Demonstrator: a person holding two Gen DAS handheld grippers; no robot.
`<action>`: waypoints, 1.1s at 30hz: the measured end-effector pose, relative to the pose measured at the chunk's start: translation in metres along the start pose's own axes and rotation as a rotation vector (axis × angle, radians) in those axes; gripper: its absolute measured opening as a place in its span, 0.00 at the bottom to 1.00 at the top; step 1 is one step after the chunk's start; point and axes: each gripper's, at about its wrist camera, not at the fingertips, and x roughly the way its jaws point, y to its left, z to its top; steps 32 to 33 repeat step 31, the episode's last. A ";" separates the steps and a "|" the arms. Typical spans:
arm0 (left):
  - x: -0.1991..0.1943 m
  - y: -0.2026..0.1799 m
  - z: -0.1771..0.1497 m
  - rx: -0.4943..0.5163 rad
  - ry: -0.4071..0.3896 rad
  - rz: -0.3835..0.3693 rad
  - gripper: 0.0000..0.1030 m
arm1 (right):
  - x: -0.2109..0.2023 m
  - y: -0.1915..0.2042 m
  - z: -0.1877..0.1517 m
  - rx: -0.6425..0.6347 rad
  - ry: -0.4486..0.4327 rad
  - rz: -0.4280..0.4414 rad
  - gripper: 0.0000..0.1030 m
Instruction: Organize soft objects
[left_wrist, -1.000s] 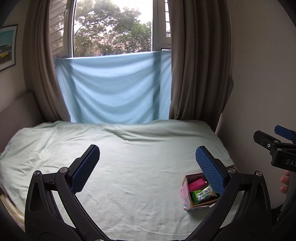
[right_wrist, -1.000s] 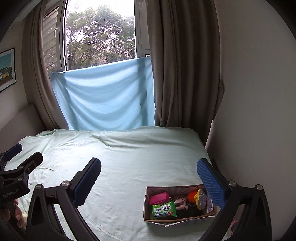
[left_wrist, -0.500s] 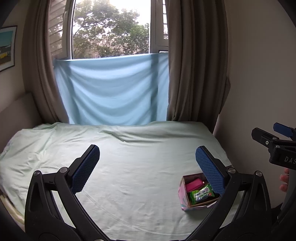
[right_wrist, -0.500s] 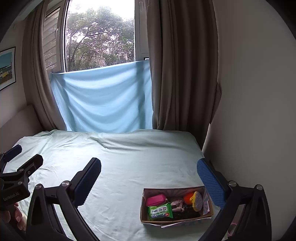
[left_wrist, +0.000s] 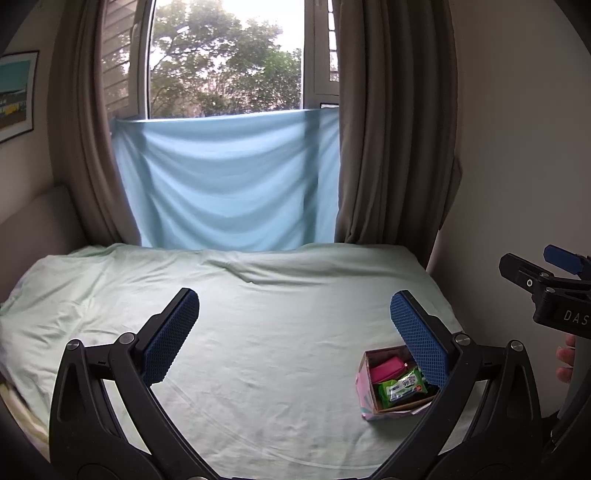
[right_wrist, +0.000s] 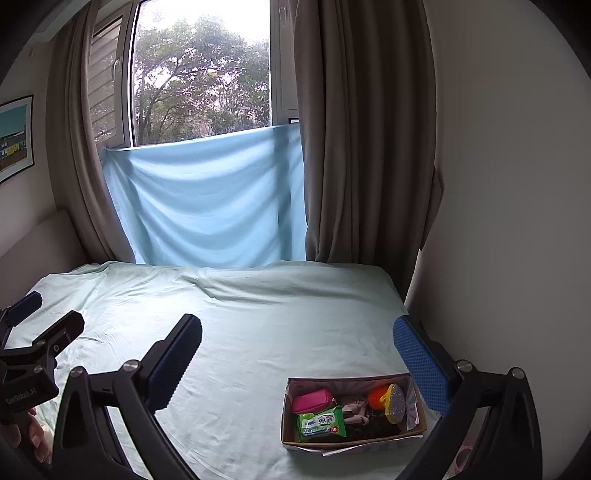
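- Now, left tongs (left_wrist: 294, 325) spread wide, holding nothing, above the bed (left_wrist: 258, 332).
- Right tongs (right_wrist: 297, 354) equally agape and empty.
- Cardboard box (right_wrist: 352, 441) on the bed's right side holds a pink pouch (right_wrist: 312, 400) and a green wipes pack (right_wrist: 320, 424).

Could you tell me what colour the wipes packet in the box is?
Green, with a white label; the wipes packet shows best in the right wrist view.
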 end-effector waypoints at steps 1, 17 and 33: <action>0.000 -0.001 0.000 0.002 -0.002 0.002 1.00 | 0.000 0.000 0.000 0.001 -0.001 0.000 1.00; 0.003 -0.007 -0.002 0.012 0.017 0.050 1.00 | 0.002 -0.002 0.002 -0.014 -0.001 0.002 1.00; 0.000 -0.011 -0.002 0.037 -0.046 0.070 1.00 | 0.011 -0.004 0.005 -0.015 0.006 0.019 1.00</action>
